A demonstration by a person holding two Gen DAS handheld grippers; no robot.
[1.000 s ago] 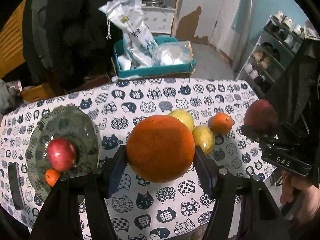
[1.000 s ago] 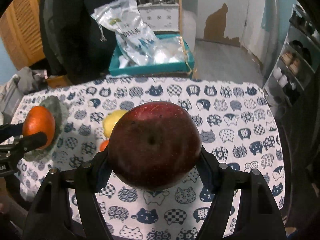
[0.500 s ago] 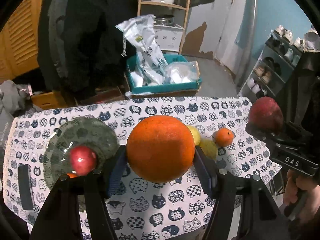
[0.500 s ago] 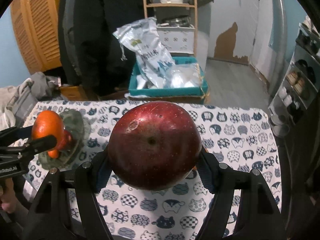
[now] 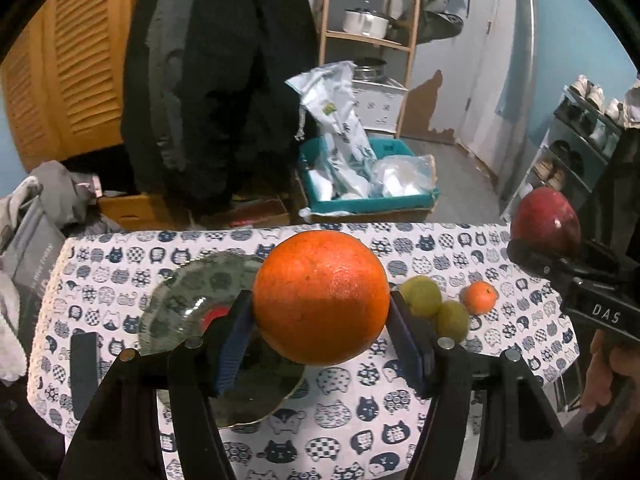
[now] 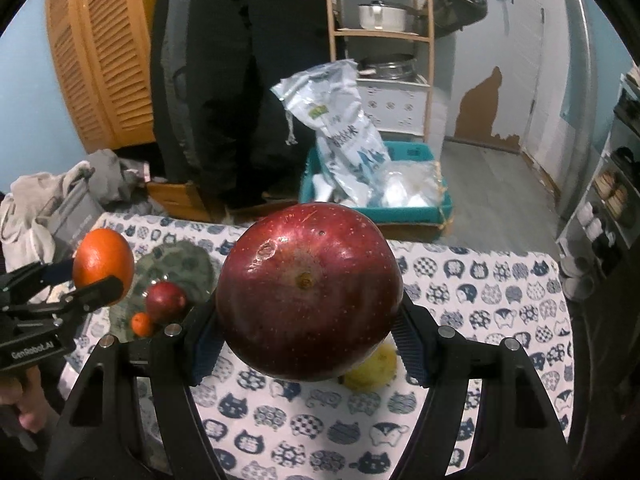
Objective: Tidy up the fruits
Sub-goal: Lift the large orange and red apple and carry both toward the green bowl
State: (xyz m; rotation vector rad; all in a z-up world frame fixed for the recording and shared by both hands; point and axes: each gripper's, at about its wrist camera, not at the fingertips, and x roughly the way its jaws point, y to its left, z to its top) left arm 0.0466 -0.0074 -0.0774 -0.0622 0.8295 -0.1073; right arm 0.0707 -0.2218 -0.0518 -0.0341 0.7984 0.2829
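My left gripper (image 5: pixel 320 336) is shut on a large orange (image 5: pixel 320 296), held above the cat-print table (image 5: pixel 352 400). My right gripper (image 6: pixel 308 348) is shut on a big dark red apple (image 6: pixel 308 292), also held in the air. Each gripper shows in the other's view: the red apple (image 5: pixel 546 222) at the right, the orange (image 6: pixel 103 264) at the left. A green glass plate (image 5: pixel 180 300) lies at the table's left and holds a small red apple (image 6: pixel 165 300) and a tiny mandarin (image 6: pixel 141 323). Two yellow-green fruits (image 5: pixel 420 294) and a small mandarin (image 5: pixel 479 297) lie on the cloth.
A black phone-like slab (image 5: pixel 83 372) lies near the table's left edge. Beyond the table stand a teal crate (image 5: pixel 368 196) with plastic bags, a wooden shelf (image 5: pixel 368 36) with pots, a hanging dark coat (image 5: pixel 216 80) and a shoe rack (image 5: pixel 580 148) at the right.
Both grippers have risen and pulled back from the table with their fruit still held; the table and plate look smaller and lower in both views.
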